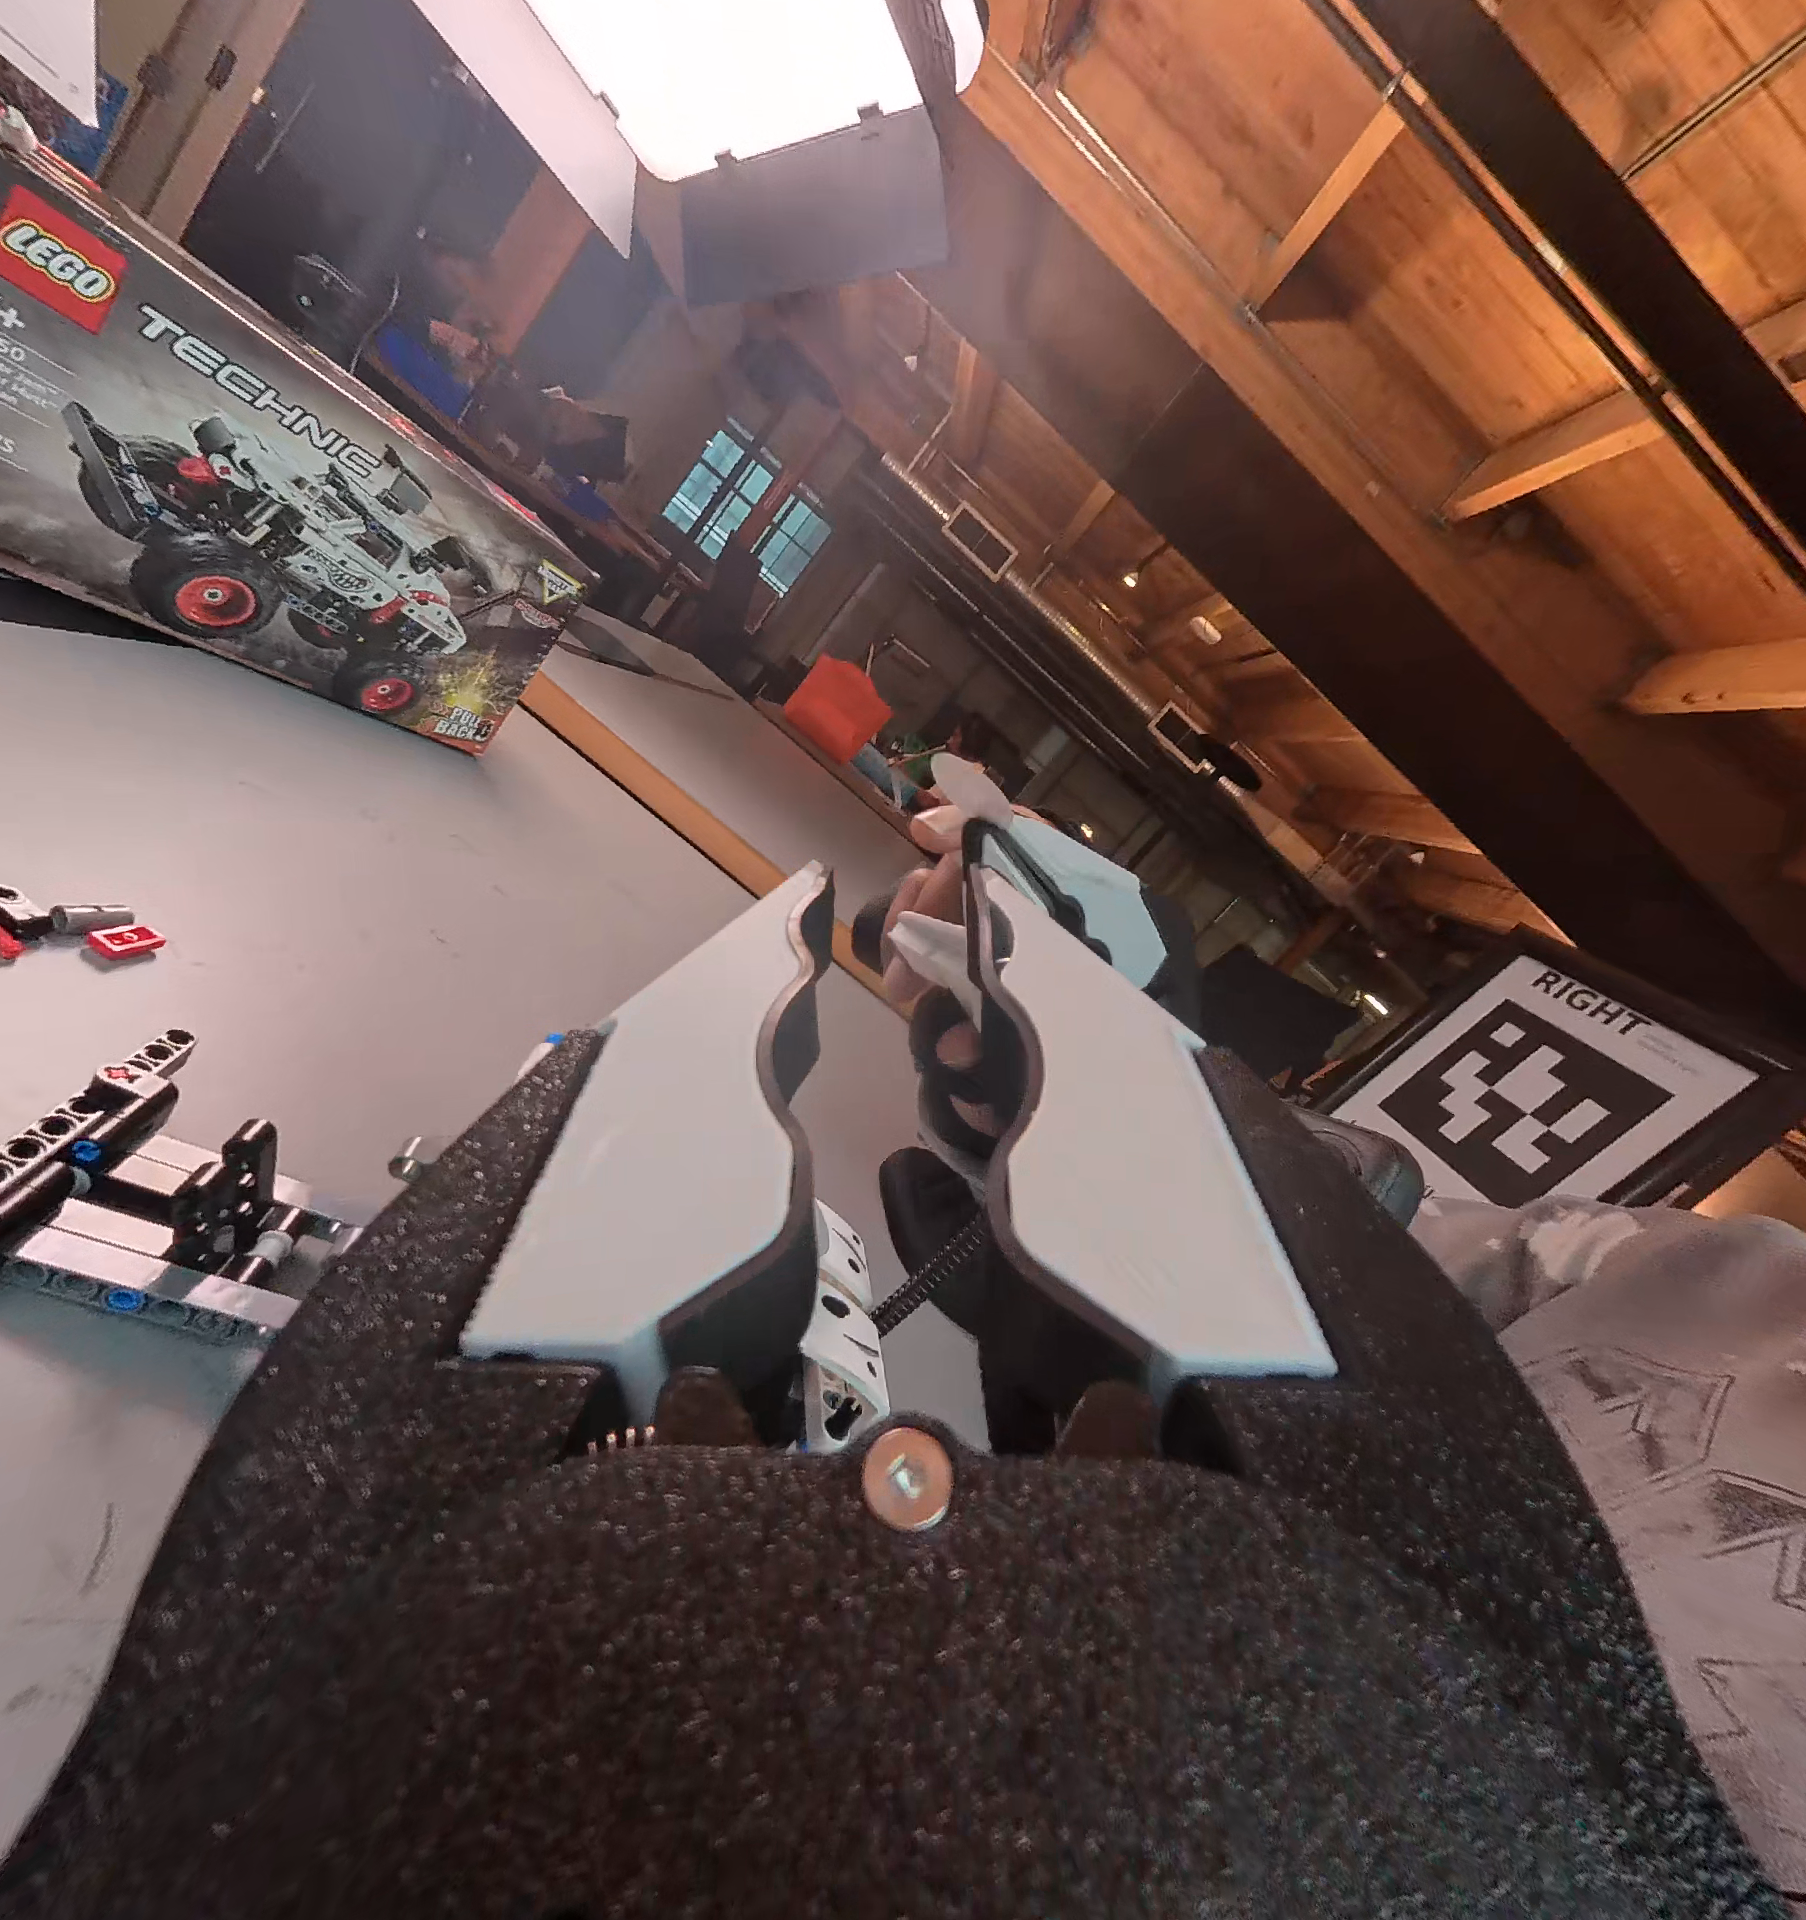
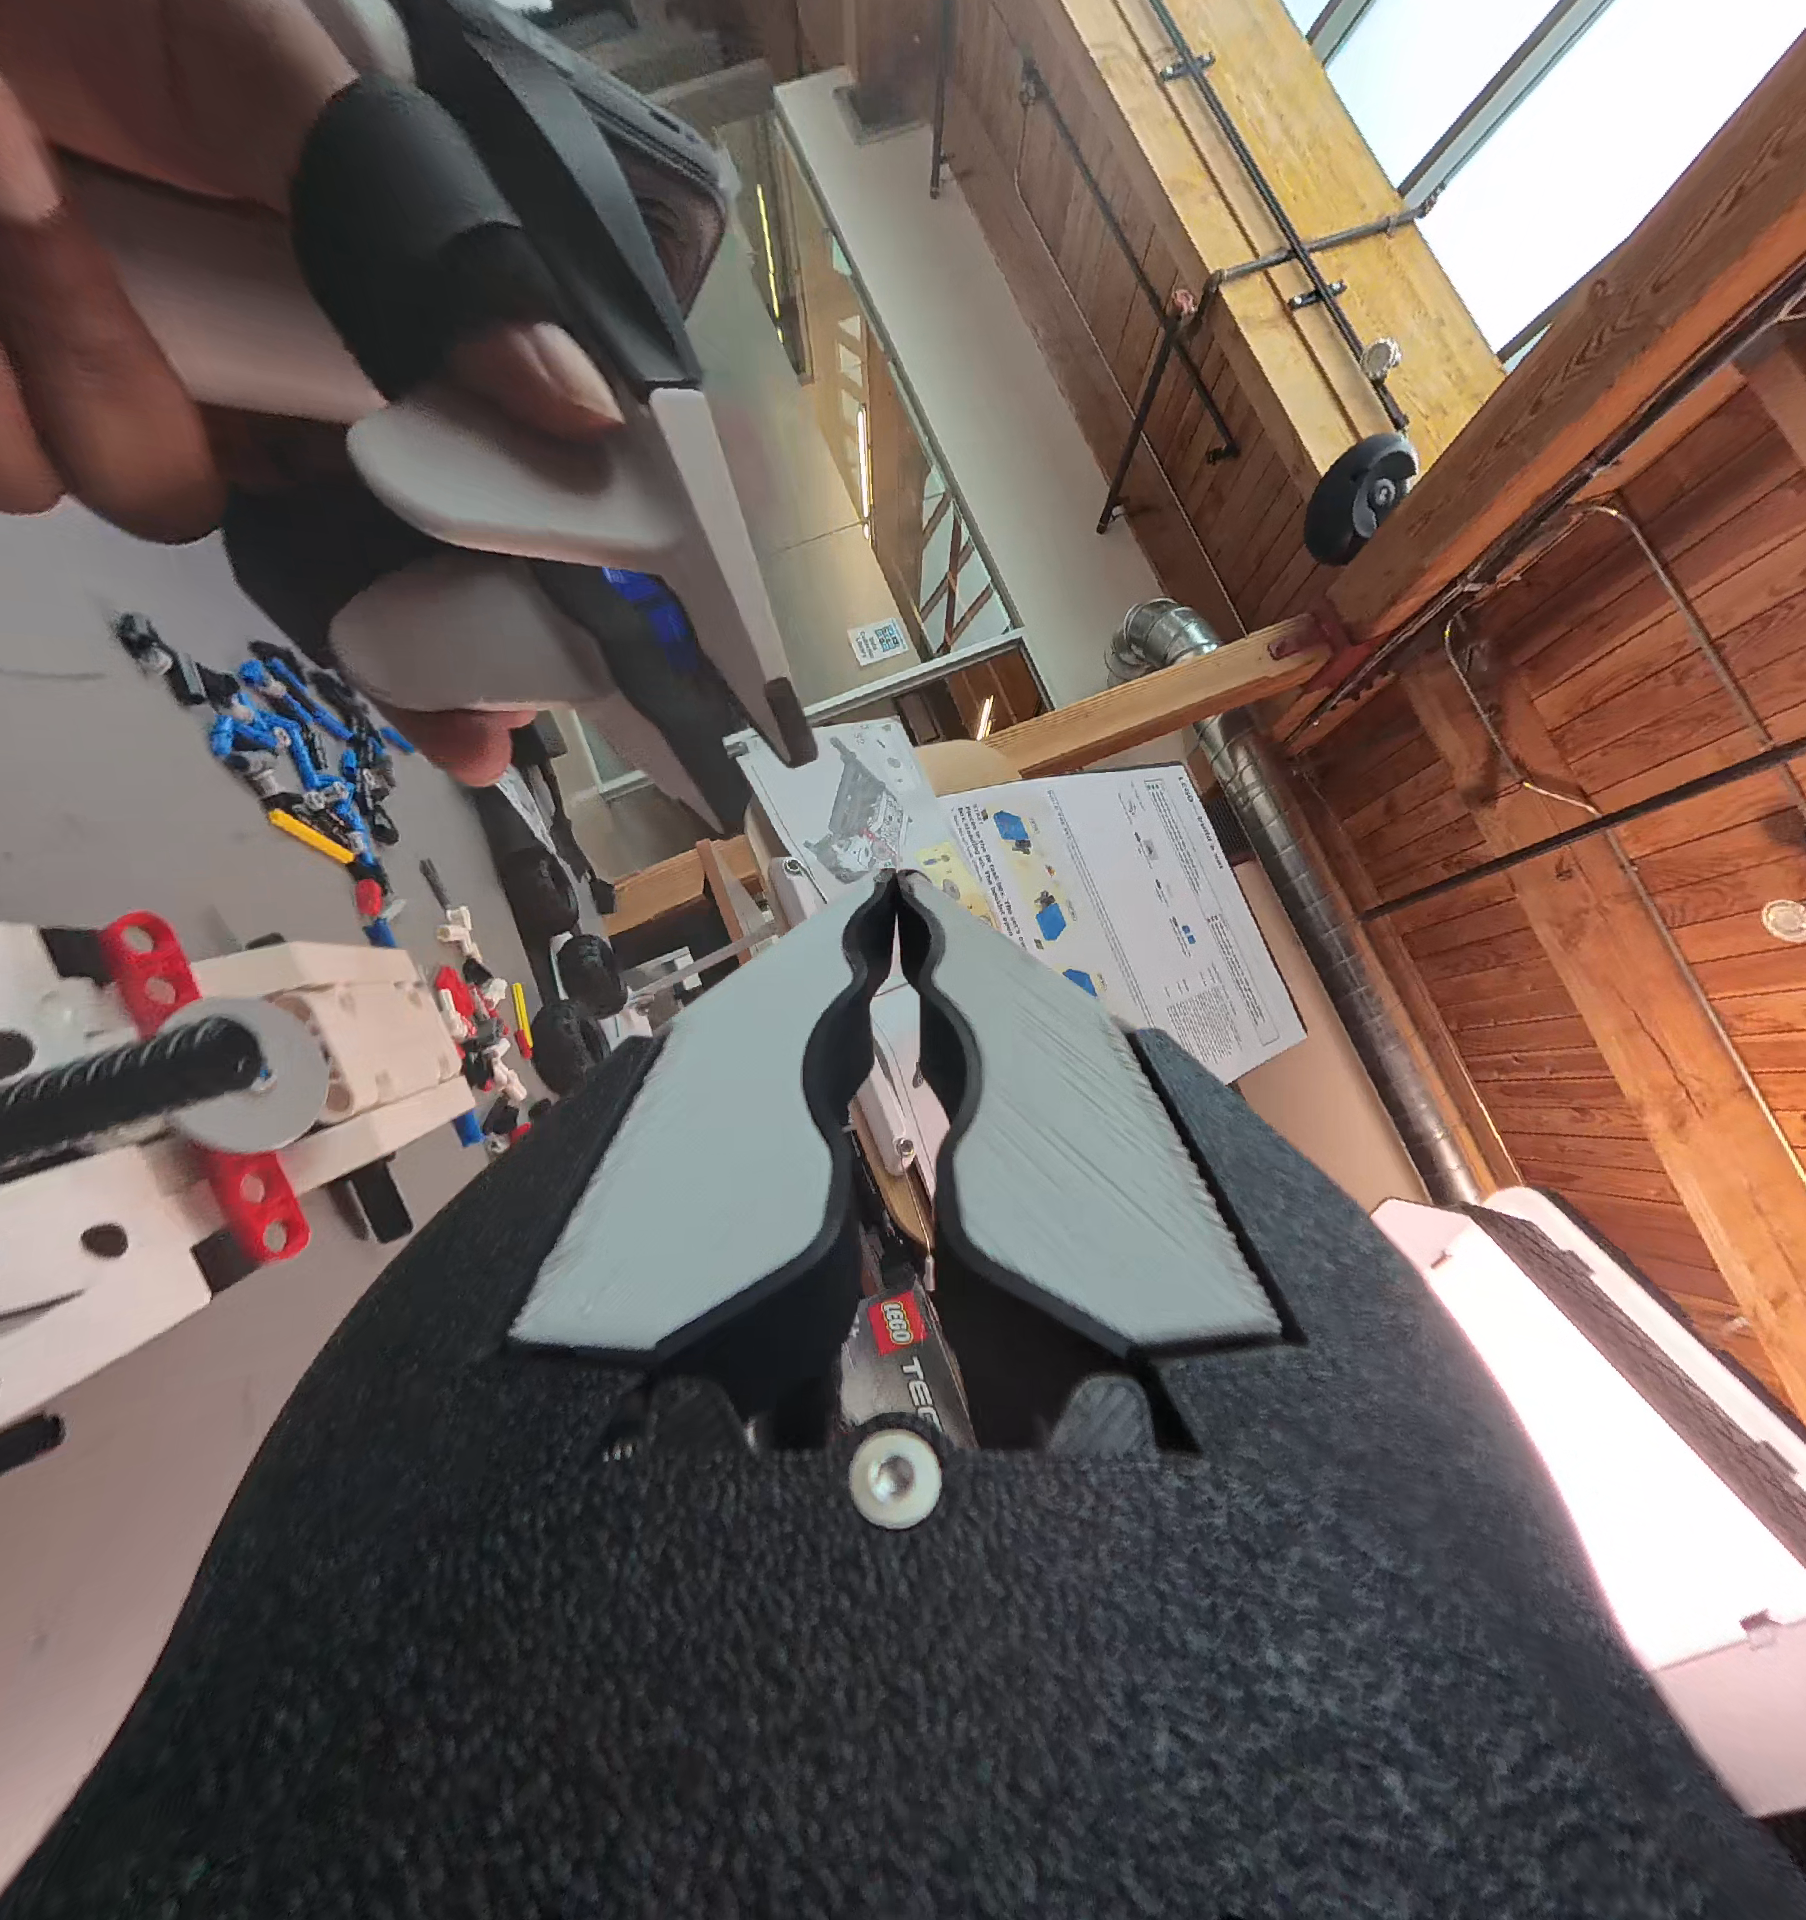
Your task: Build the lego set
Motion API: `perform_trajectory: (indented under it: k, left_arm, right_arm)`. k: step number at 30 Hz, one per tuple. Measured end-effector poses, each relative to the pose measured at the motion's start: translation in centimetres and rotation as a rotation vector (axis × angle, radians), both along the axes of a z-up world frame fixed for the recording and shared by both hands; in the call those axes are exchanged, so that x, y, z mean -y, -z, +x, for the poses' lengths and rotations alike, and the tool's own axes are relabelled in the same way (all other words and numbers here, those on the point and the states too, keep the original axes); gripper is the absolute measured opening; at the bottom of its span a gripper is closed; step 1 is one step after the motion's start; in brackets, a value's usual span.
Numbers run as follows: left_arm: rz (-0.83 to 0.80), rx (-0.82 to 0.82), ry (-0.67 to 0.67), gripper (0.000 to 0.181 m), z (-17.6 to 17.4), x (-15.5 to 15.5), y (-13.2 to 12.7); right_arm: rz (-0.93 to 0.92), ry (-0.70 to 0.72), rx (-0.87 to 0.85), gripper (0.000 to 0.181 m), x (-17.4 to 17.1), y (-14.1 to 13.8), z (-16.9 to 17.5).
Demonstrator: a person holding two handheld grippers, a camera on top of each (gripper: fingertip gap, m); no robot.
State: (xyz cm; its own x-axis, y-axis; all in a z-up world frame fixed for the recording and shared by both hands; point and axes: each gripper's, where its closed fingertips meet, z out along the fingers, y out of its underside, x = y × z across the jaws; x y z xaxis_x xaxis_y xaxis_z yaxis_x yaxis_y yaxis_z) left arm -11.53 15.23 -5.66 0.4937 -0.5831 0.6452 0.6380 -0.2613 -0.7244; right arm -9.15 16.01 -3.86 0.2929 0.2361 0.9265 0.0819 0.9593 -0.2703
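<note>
One set box [image 1: 244, 499] is standing at the upper left of the left wrist view, and one half-built frame [image 1: 99, 1195] is lying at the left edge, with three loose pieces [image 1: 57, 925] sitting between them. In the right wrist view, one white spotted body [image 2: 151, 1091] is filling the left edge, one scattered heap of small parts [image 2: 307, 748] is lying above it, at least three black tyres [image 2: 582, 977] are showing near the centre, and one open instruction booklet [image 2: 1117, 894] is standing behind.

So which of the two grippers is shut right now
The right gripper: its fingertips meet with nothing visible between them. The left gripper has a clear gap between its fingers.
</note>
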Motion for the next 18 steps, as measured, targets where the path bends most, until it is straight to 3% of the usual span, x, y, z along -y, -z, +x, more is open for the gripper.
perform_trajectory:
  k: [9,18]
  left_arm:
    - [0.025,0.028,0.014,0.020,0.5,0.6,0.5]
    - [0.033,0.020,-0.022,0.010,1.0,0.8,0.2]
  right_arm:
    - [-0.055,0.015,0.023,0.000,0.3,2.6,-0.9]
    - [-0.006,0.048,0.041,0.000,0.4,3.4,-1.0]
